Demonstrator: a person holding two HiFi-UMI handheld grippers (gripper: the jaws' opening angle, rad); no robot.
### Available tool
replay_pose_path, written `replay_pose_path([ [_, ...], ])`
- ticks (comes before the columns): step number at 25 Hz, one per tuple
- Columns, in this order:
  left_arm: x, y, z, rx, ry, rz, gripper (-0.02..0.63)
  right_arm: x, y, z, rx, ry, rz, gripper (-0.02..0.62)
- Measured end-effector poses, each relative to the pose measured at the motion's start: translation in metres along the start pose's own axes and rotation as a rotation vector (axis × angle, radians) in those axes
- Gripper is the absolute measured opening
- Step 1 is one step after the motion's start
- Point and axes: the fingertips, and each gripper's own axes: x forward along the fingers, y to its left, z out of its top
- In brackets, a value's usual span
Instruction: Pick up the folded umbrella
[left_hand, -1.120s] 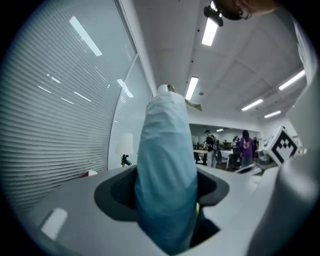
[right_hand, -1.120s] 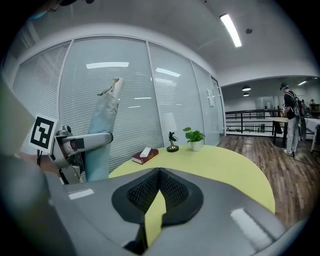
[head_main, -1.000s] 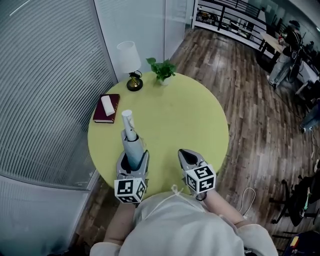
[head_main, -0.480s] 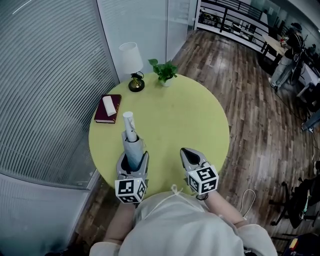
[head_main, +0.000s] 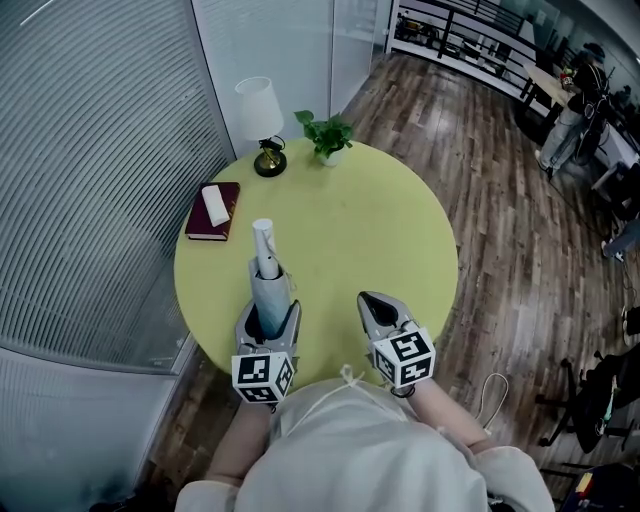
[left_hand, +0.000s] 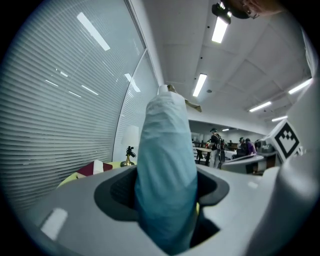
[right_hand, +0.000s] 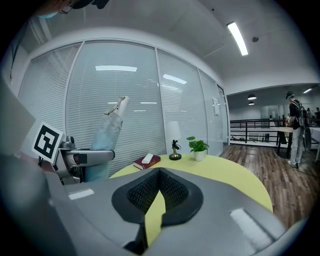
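the left gripper (head_main: 268, 318) jaws pinch the folded umbrella (head_main: 266, 272) by its base, likely to lift it clear, tilted up over the desk's (head_main: 380, 210) near-left edge; the unneeded right gripper (head_main: 377, 306) jaws are pressed together, empty.

The place is an open-plan office: blind-covered glass partitions (head_main: 100, 150), strip ceiling lights (left_hand: 220, 30), a wood-plank floor (head_main: 500, 200), people (head_main: 575, 90) at distant desks, and a round table (head_main: 380, 230) with a lamp (head_main: 258, 110), plant (head_main: 327, 135) and book (head_main: 213, 210).
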Motion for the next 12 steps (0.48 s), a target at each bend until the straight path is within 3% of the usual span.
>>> replay_pose_path([
  [12,0.0024,0.0035,-0.0094,-0.003,0.03,-0.015,0.301,0.0089,0.0025,-0.0052,0.007,0.008,-0.01,0.0],
])
